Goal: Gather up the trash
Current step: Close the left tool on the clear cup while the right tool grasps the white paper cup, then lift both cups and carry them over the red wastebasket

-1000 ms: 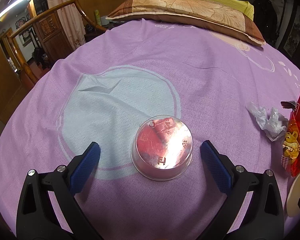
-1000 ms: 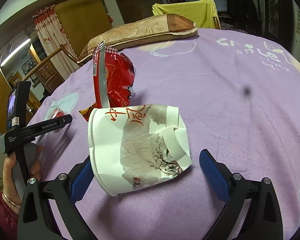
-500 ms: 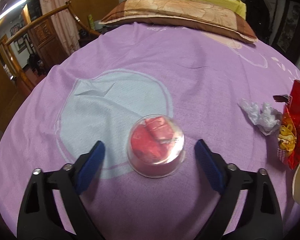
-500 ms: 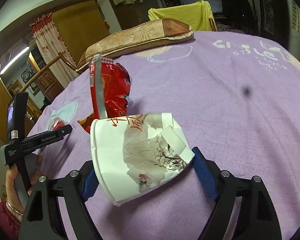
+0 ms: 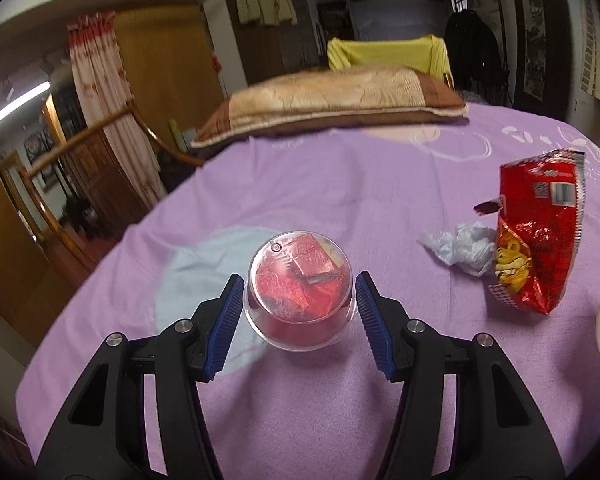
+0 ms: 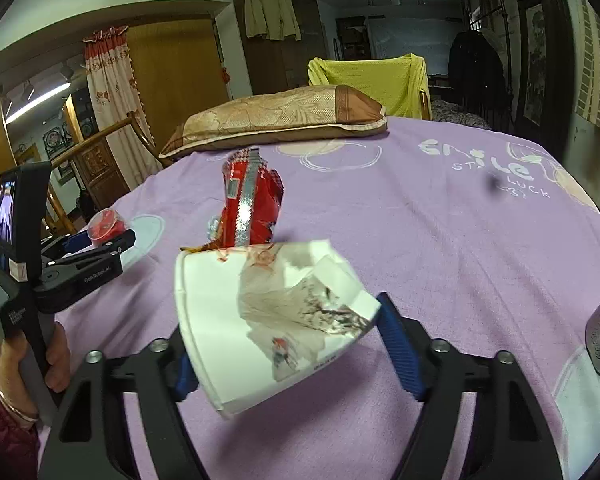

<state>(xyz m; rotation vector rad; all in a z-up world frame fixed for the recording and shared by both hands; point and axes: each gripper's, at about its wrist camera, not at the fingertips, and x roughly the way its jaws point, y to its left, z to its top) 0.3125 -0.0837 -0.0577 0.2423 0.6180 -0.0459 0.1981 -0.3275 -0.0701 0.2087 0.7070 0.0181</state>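
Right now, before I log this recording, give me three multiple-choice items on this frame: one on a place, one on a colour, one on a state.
1. Where does the red foil snack bag stand relative to the crumpled pale plastic wrap, in the left wrist view?
A. Right of it
B. Left of it
C. Under the pillow

2. What colour is the bedsheet?
A. Green
B. Purple
C. Black

3. What is the right gripper doing?
A. Open over bare sheet
B. Shut on the crushed white paper cup
C. Clamping the pillow

Answers:
1 A: the bag sits right of the wrap.
2 B: the sheet is purple throughout.
3 B: both blue pads press the cup's sides, after the jaws closed in.
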